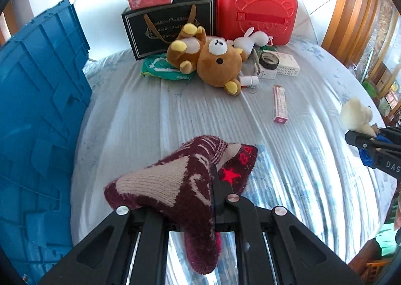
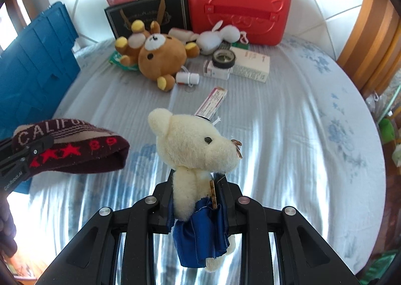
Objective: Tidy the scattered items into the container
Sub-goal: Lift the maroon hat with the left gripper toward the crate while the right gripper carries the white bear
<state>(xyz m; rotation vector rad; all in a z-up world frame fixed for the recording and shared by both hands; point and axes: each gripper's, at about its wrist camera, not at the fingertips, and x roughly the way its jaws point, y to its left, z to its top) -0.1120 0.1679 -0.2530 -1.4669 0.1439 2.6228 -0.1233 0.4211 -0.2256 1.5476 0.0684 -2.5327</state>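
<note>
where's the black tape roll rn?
In both wrist views the black tape roll sits on the small white boxes at the far end of the bed, right of the brown bear, before the red case.

Bedsheet (image 1: 155,114) open ahead; blue crate (image 1: 37,109) flanks left

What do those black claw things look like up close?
Both are matte black plastic. The left gripper and the right gripper each have angular linkage arms with triangular cutouts, round silver pivot pins and shiny metal rails beneath. White lettering is printed along their sides. No cables or sleeves show.
</note>
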